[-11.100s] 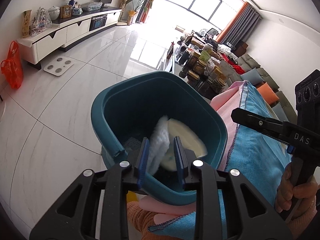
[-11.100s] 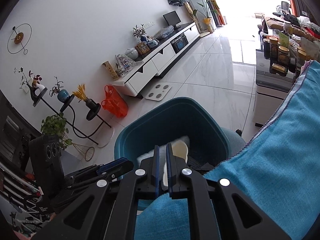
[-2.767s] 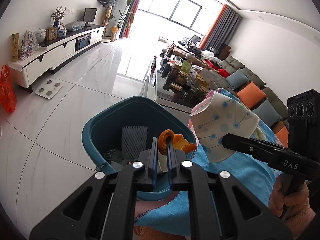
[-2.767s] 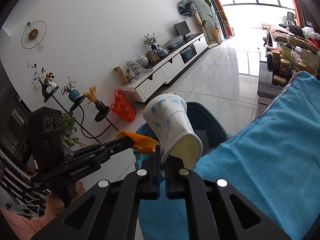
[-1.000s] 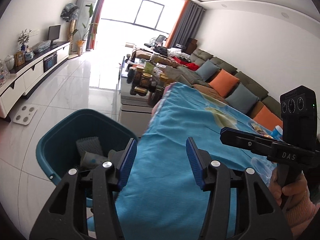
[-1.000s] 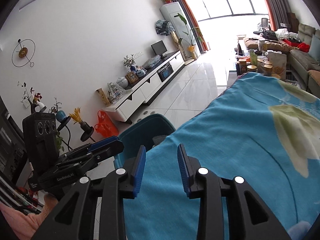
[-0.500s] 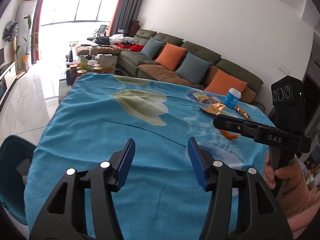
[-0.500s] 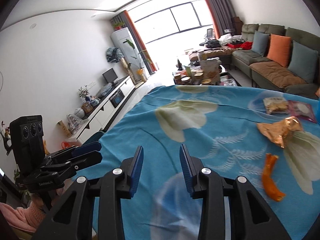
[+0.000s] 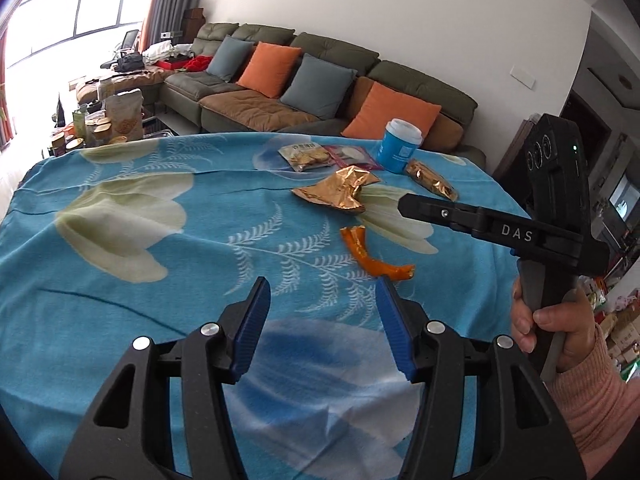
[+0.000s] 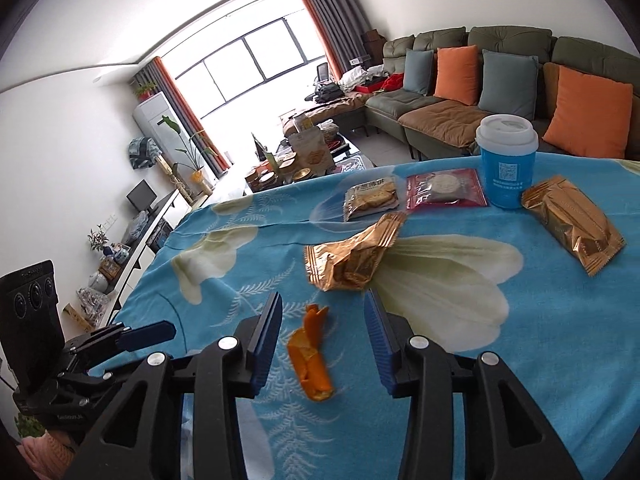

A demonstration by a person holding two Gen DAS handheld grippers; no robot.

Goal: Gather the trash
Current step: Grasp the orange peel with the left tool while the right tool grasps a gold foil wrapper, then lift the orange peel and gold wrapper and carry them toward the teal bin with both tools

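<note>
Both my claws are wide and hold nothing. My right claw (image 10: 323,320) hangs over the curled orange peel strip (image 10: 310,354) on the blue flowered bench cloth (image 10: 500,320); my left claw (image 9: 322,304) waits near it. Beyond the peel lies a crumpled gold foil wrapper (image 10: 352,254), then a blue paper cup with white lid (image 10: 507,160). The left view reads "DAS" on the right claw; the cup's print is unreadable.

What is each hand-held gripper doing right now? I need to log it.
Left hand-held gripper: open, empty.
Right hand-held gripper: open, empty, above the orange peel.
</note>
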